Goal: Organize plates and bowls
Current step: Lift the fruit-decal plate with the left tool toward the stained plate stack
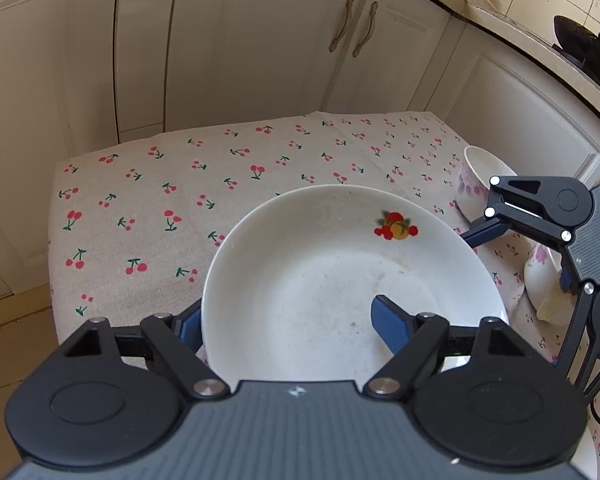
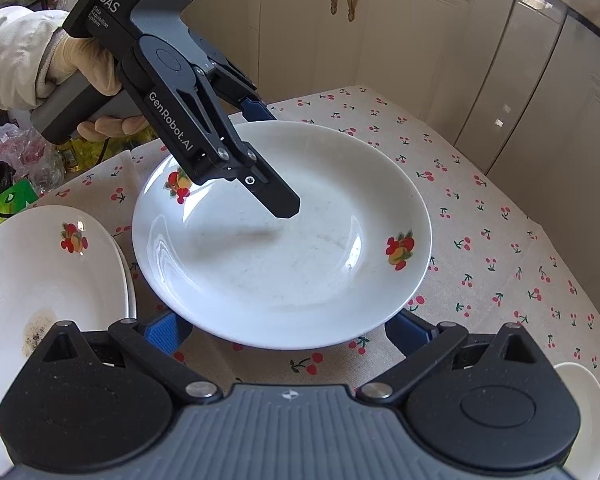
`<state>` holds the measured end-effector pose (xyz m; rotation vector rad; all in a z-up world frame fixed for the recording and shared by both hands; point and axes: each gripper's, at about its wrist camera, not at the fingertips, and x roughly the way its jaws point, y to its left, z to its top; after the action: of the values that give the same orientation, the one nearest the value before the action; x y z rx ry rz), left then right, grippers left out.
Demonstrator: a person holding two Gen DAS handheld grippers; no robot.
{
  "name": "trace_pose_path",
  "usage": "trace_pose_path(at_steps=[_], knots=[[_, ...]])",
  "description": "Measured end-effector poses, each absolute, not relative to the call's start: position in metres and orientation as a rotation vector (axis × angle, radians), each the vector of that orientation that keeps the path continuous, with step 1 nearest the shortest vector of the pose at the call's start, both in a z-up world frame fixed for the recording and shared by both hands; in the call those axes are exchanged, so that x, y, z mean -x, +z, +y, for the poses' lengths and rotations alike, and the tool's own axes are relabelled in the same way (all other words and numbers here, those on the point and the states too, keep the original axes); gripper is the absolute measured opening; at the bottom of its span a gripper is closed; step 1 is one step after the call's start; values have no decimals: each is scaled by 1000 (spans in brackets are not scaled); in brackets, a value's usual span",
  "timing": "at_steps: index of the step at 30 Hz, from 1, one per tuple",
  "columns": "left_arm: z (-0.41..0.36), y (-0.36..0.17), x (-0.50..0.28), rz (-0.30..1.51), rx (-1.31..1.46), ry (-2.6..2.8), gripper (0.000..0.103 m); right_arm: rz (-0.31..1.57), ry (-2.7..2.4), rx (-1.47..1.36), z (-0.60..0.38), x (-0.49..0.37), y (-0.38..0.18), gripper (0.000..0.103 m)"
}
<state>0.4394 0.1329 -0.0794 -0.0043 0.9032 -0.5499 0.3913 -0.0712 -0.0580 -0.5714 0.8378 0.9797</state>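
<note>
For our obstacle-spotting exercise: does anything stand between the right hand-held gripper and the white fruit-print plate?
Nothing visible does: the right hand-held gripper sits open at the near rim of the round white fruit-print ceramic plate; the left hand-held gripper straddles the far rim.

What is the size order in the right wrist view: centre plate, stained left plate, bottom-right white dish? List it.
1. centre plate.
2. stained left plate, cropped and nearer, possibly equal.
3. bottom-right white dish, mostly hidden, so unsure.
</note>
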Motion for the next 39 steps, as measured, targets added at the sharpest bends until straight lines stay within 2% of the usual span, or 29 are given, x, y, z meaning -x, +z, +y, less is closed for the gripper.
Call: trace_pose_path(at_steps=[19,39], knots=[[130,-73,-436,909,8,-546,84,822,1005,576,-71,-386,-52,103],[117,-8,-379,831,-48,-529,84,743,984,543,-87,-329,-4,103]])
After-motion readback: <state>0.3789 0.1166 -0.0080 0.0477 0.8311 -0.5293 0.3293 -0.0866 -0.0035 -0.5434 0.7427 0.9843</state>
